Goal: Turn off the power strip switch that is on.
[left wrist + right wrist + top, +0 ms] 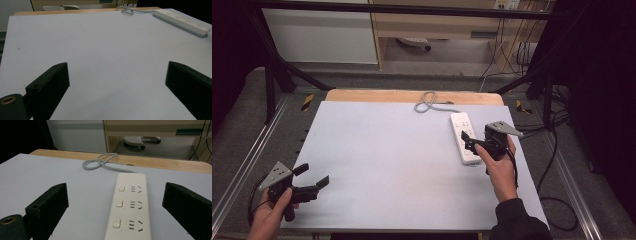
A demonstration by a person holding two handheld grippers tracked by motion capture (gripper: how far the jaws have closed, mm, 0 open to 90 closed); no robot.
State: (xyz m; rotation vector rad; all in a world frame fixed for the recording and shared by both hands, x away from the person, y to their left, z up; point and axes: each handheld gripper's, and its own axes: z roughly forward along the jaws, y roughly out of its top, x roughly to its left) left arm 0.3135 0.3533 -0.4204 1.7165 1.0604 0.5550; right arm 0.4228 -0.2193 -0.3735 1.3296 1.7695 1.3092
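**Two open grippers, one power strip lined up for a grasp**

Two grippers are in our hands, and neither has hold of anything. Our right gripper [468,141] hangs low over the near end of the power strip [463,135], jaws spread wide. In the right gripper view the strip [130,205] runs straight up between those jaws, with a clear gap of bench on either side, so we judge the gripper is squared to the strip's long axis to close across its narrow width. Whether the jaw tips touch the bench we cannot tell.

The strip lies flat on the right half of the bench [387,160], switches and sockets facing up, its long side pointing away from us. Its grey cord [428,104] leaves the far end and curls in a loose loop near the wooden back edge [412,96]; that slack should let the strip move without tugging.

Our left gripper [311,181] waits at the near left corner, well apart from the strip, jaws also wide open and aimed across bare bench. From there the strip [182,22] sits far off at the upper right, so we read this hand as parked out of the way.
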